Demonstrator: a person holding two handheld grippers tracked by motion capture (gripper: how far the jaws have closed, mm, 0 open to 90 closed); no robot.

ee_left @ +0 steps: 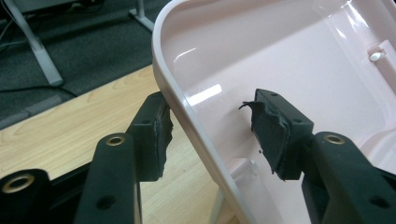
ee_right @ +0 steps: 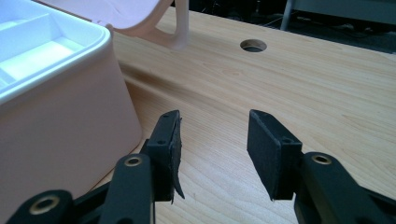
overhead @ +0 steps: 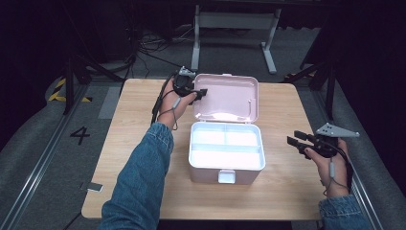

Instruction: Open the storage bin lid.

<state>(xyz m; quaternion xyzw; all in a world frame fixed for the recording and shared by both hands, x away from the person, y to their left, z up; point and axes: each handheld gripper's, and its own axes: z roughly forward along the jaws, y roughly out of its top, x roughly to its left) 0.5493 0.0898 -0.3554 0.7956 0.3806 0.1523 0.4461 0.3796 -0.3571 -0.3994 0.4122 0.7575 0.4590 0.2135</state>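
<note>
Glossy pink lid [ee_left: 289, 51], rim between the spread left gripper [ee_left: 210, 133] fingers; right gripper [ee_right: 212, 154] fingers spread, empty.

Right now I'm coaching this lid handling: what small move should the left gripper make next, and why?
Probably draw the left gripper back off the lid. Its jaws straddle the lid's rim with gaps on both sides, so it no longer grips, and the lid already stands open behind the pink box. The right gripper waits open, apart from the box.
</note>
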